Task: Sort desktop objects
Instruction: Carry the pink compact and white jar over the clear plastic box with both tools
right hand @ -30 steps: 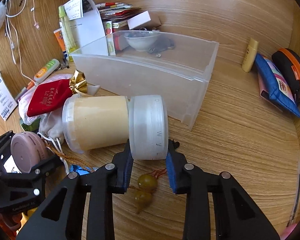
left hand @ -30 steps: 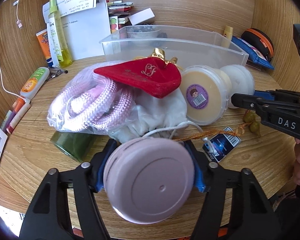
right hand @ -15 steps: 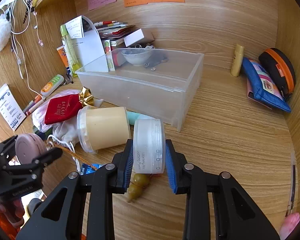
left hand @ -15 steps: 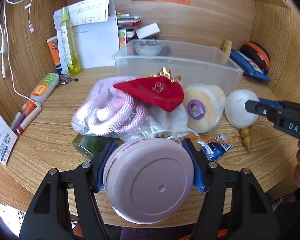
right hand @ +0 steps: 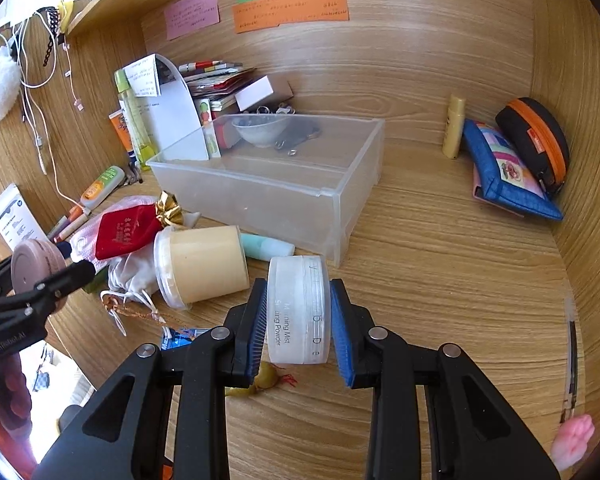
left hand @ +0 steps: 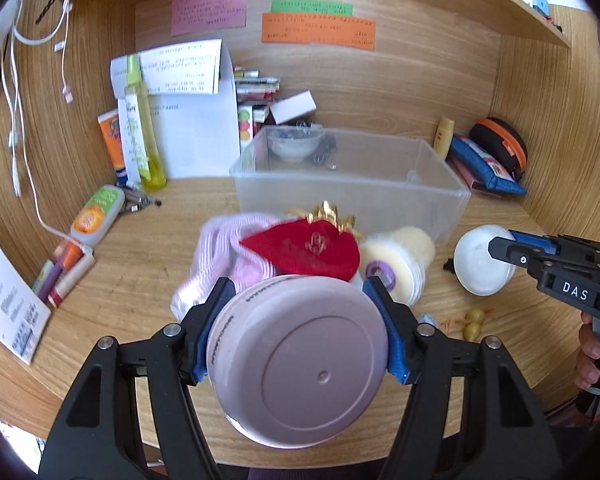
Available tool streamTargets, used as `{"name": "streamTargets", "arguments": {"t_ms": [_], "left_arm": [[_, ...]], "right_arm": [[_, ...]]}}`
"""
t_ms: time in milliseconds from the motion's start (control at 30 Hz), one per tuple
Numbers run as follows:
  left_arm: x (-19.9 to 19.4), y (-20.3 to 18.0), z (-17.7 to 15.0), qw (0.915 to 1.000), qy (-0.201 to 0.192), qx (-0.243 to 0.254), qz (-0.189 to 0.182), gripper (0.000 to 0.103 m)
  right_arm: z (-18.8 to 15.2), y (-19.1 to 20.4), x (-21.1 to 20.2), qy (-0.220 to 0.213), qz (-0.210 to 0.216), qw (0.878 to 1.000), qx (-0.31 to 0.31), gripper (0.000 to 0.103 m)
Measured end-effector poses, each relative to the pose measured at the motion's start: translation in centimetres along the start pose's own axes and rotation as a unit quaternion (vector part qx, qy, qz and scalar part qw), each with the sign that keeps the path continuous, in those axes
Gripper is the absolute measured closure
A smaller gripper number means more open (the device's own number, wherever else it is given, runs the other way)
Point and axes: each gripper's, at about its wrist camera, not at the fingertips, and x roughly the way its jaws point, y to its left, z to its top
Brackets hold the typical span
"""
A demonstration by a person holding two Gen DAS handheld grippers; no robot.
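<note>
My left gripper (left hand: 298, 328) is shut on a round pink jar (left hand: 300, 360) and holds it above the desk's front edge; it also shows in the right wrist view (right hand: 36, 266). My right gripper (right hand: 300, 316) is shut on a white powder jar (right hand: 298, 316), lifted above the desk; the jar also shows in the left wrist view (left hand: 482, 260). A clear plastic bin (right hand: 284, 188) stands behind, holding a small bowl (right hand: 262, 130). A cream jar (right hand: 200, 266) lies on its side beside a red pouch (right hand: 126, 230).
A pink rope bag (left hand: 224, 248), white drawstring bag (right hand: 132, 276) and gourd charm (left hand: 474, 320) lie near the front. Tubes and pens (left hand: 98, 210) lie at left. A blue pouch (right hand: 508, 168) and black case (right hand: 534, 132) sit at right, papers (left hand: 192, 120) behind.
Both grippers have risen and pulled back from the pile with their jars. The white powder jar has come away from the cream jar.
</note>
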Motion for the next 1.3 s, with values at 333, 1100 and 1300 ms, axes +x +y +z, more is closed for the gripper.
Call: {"name": "streamTargets", "arguments": {"t_ms": [333, 1100, 1300], "left_arm": [[0.9, 0.6, 3.6, 0.9997, -0.006, 0.008, -0.024, 0.038], [7.3, 1.2, 12.8, 0.9973, 0.015, 0.057, -0.045, 0.038], [10.2, 2.0, 15.1, 0.9954, 0.041, 0.044, -0.074, 0.038]], "right_arm": [[2.3, 0.3, -1.7, -0.026, -0.013, 0.999, -0.020, 0.076], [10.5, 0.2, -1.1, -0.066, -0.019, 0.997, -0.032, 0.076], [12.1, -0.2, 0.8, -0.060, -0.017, 0.998, -0.033, 0.076]]}}
